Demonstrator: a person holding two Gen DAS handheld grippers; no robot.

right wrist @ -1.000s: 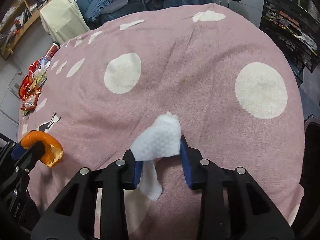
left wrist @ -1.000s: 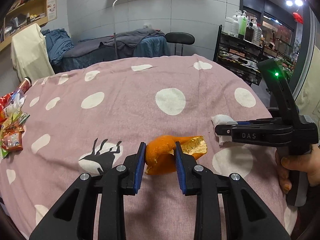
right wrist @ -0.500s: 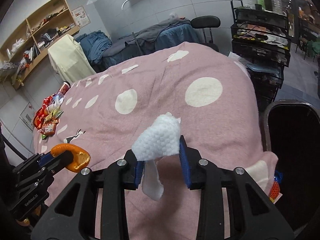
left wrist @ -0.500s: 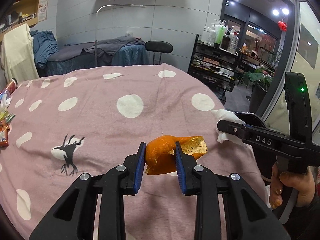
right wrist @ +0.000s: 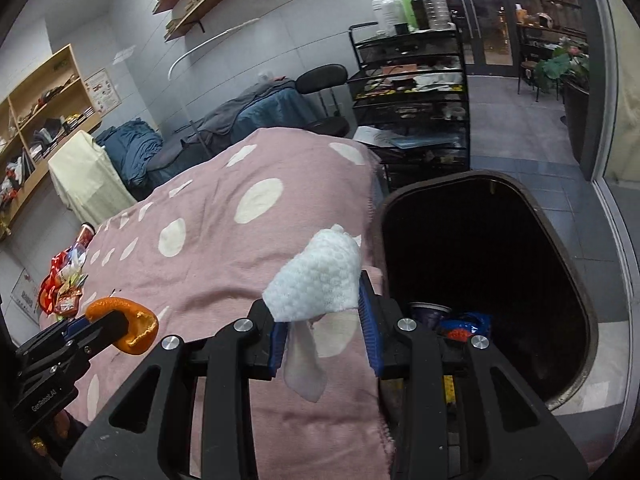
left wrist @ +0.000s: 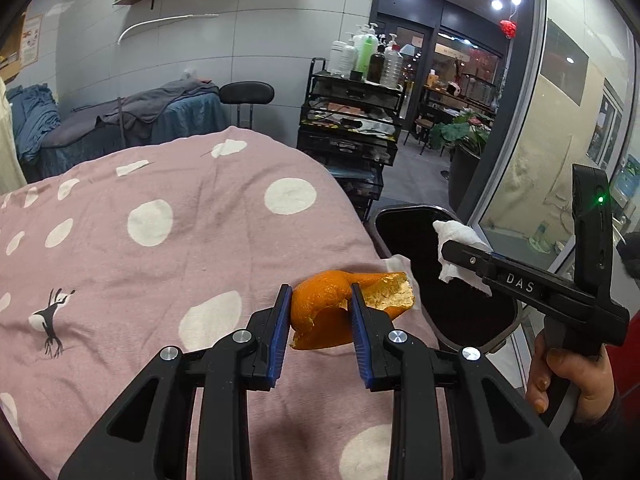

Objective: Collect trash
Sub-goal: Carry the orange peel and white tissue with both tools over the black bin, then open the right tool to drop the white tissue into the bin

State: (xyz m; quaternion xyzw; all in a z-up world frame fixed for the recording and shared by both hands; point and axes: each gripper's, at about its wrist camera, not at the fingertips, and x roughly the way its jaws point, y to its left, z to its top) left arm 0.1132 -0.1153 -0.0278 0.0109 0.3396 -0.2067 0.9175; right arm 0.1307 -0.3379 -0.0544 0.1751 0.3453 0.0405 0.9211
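My left gripper [left wrist: 320,314] is shut on an orange peel [left wrist: 324,312], held above the right edge of the pink polka-dot cloth [left wrist: 160,240]; the peel also shows in the right wrist view [right wrist: 132,320]. My right gripper [right wrist: 322,314] is shut on a crumpled white tissue [right wrist: 316,284], which also shows in the left wrist view [left wrist: 452,248] over the bin's opening. A dark open trash bin [right wrist: 576,280] stands beside the table on the right, with a cup and blue wrapper [right wrist: 464,322] inside; it also shows in the left wrist view [left wrist: 420,224].
Colourful snack wrappers [right wrist: 64,284] lie at the table's far left edge. A black wire shelf cart [left wrist: 352,124] with bottles stands behind the table. A glass wall [left wrist: 560,120] runs along the right. A chair and a covered bed stand at the back.
Both grippers have swung right, off the middle of the table toward the bin, each still holding its item. The tissue now hangs by the bin's opening.
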